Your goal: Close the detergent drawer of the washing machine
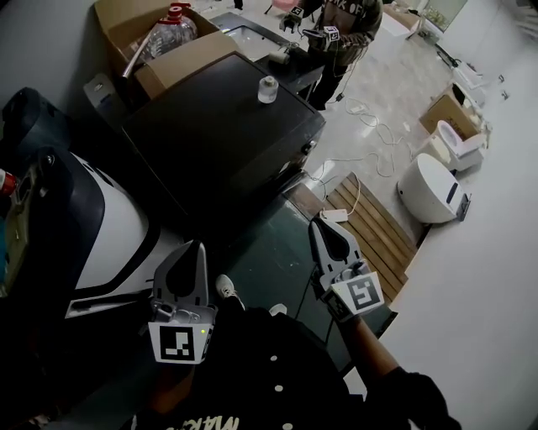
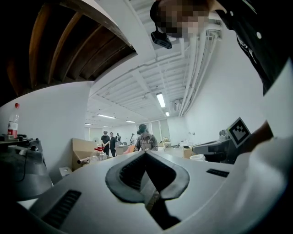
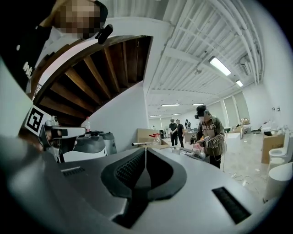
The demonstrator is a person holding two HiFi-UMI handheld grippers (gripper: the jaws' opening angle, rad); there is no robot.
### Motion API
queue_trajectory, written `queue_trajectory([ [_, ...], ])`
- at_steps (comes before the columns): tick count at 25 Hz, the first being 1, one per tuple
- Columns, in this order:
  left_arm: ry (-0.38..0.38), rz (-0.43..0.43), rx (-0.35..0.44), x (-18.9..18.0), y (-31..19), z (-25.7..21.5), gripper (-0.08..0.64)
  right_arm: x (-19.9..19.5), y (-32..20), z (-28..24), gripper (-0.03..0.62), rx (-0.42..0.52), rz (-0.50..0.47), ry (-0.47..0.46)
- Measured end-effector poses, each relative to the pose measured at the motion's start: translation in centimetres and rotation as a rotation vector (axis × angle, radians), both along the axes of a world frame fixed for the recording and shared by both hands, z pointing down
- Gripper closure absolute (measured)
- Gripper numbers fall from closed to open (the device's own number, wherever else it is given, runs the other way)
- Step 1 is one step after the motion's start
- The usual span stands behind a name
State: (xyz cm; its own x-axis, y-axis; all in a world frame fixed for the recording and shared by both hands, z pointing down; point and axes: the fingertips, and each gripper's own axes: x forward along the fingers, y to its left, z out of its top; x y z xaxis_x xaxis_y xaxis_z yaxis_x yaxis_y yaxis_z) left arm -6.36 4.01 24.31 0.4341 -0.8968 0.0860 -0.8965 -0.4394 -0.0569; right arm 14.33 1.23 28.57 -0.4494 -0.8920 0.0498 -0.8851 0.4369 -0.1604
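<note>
The left gripper (image 1: pixel 199 249) is being held at the near left with its jaws pressed together on nothing. The right gripper (image 1: pixel 326 228) is being held to its right, well apart from it, its jaws likewise pressed together and empty. Both are being pointed toward the far side, where the washing machine (image 1: pixel 214 138) is being seen as a dark box well beyond their tips. Its detergent drawer cannot be made out, so neither the drawer's direction nor its long axis can be told. A small white jar (image 1: pixel 267 89) is being carried upright on the machine's top, near the far right edge. Behind the machine, at the far left, an open cardboard box (image 1: pixel 118 21) is being occupied by a clear water bottle (image 1: pixel 172 32) with a red cap, lying tilted.
</note>
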Motion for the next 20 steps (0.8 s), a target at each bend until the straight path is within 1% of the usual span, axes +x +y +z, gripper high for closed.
queue_trajectory([
  [6, 0.006, 0.007, 0.021, 0.3, -0.4, -0.7, 0.543, 4.5, 1.4, -2.3, 0.555, -0.005, 0.118, 0.003],
  [8, 0.003, 0.007, 0.05, 0.3, -0.6, -1.5, 0.544, 5.8, 2.0, -3.2, 0.555, 0.014, 0.145, 0.008],
  [10, -0.021, 0.022, 0.098, 0.3, -0.9, -2.3, 0.544, 6.9, 2.6, -4.0, 0.555, 0.037, 0.171, 0.013],
  [15, -0.051, 0.035, 0.154, 0.3, -1.5, -3.2, 0.544, 9.7, 3.7, -4.9, 0.555, 0.056, 0.241, 0.008],
  [17, -0.052, 0.037, 0.156, 0.4, -1.7, -3.4, 0.545, 11.1, 4.3, -4.3, 0.555, 0.05, 0.264, 0.023],
  [19, -0.05, 0.039, 0.141, 0.5, -1.8, -3.3, 0.545, 11.9, 4.6, -4.4, 0.555, 0.056, 0.292, 0.018],
  [20, -0.054, 0.041, 0.145, 0.6, -1.9, -3.4, 0.543, 12.2, 4.7, -4.8, 0.555, 0.066, 0.306, 0.014],
])
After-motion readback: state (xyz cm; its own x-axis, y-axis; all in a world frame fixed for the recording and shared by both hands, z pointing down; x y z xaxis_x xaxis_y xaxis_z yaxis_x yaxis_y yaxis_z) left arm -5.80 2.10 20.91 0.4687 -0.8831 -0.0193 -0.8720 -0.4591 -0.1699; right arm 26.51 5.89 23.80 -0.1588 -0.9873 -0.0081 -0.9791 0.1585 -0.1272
